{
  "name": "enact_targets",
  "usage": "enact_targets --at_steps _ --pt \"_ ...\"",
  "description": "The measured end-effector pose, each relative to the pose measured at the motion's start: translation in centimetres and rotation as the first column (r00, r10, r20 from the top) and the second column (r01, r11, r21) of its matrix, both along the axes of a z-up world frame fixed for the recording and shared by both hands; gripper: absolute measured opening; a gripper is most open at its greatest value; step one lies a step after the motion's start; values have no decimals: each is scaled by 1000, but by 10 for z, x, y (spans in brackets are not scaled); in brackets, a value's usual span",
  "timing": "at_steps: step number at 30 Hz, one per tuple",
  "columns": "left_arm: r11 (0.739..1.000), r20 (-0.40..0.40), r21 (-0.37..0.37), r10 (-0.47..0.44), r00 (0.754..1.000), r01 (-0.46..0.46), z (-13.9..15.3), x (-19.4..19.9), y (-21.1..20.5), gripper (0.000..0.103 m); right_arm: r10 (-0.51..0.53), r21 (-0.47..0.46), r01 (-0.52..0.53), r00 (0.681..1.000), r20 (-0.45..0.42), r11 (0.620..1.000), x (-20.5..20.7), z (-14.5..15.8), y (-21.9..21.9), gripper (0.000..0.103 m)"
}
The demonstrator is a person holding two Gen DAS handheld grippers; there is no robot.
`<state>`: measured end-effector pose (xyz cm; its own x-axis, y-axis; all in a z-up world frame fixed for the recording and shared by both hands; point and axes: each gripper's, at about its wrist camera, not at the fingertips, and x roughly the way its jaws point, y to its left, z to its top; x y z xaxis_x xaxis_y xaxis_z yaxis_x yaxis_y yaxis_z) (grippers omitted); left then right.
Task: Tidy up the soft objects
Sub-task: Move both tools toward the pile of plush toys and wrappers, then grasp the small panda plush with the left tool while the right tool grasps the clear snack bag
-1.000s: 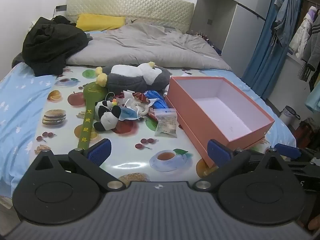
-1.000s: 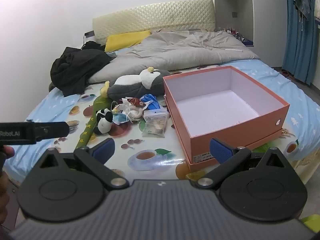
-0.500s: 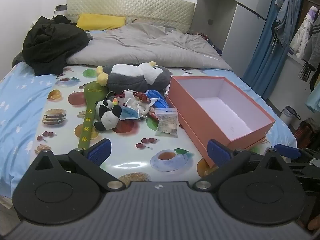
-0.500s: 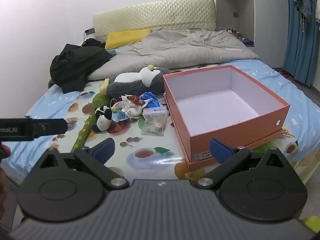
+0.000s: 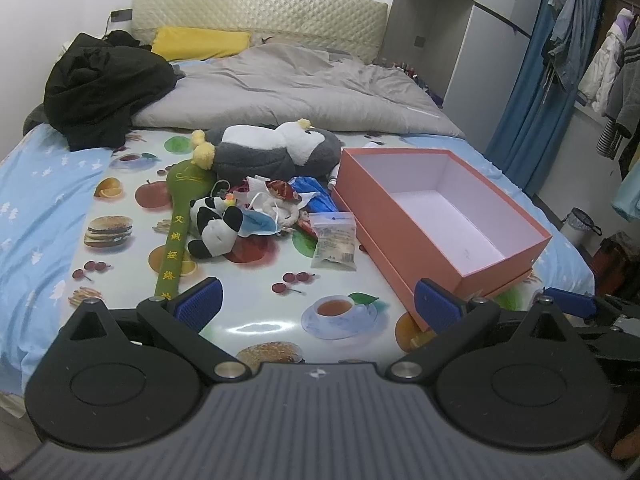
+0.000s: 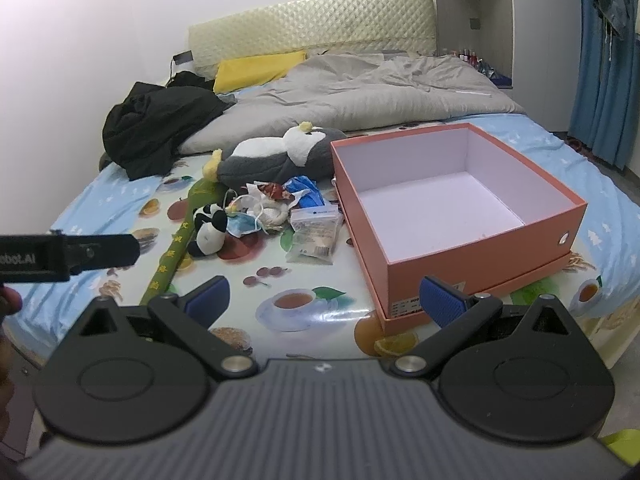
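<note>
A pile of soft things lies on the bed's fruit-print sheet: a grey and white penguin plush (image 5: pixel 272 148) (image 6: pixel 276 156), a small panda plush (image 5: pixel 216 228) (image 6: pixel 208 228), a green embroidered stick (image 5: pixel 176 236) (image 6: pixel 172 256), blue face masks (image 5: pixel 260 226) and a clear packet (image 5: pixel 334 240) (image 6: pixel 316 236). Right of the pile stands an open orange box (image 5: pixel 436 236) (image 6: pixel 480 256), nothing inside. My left gripper (image 5: pixel 318 304) and my right gripper (image 6: pixel 326 300) both hover open near the bed's front edge, holding nothing.
A grey duvet (image 5: pixel 288 92), a black jacket (image 5: pixel 104 84) and a yellow pillow (image 5: pixel 200 42) lie at the far end of the bed. Blue curtains (image 5: pixel 516 112) and hanging clothes (image 5: pixel 608 68) are to the right. The other gripper's bar (image 6: pixel 68 258) shows at the left of the right wrist view.
Both views have crept slightly nearer the pile and the box. Nothing on the bed has moved; both grippers stay open.
</note>
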<state>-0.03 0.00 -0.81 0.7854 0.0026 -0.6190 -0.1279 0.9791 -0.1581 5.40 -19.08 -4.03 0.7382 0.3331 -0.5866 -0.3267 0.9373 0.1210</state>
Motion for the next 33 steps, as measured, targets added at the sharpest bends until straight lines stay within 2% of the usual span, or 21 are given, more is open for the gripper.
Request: enact_targets --at_steps 23,33 --pt "1000 -8 -18 7 1000 -7 -10 1 5 103 23 -3 -23 999 -42 1000 4 -15 7 103" --pt "999 -36 -23 23 999 -24 -20 5 13 103 27 14 -26 997 -67 1000 12 -18 8 103"
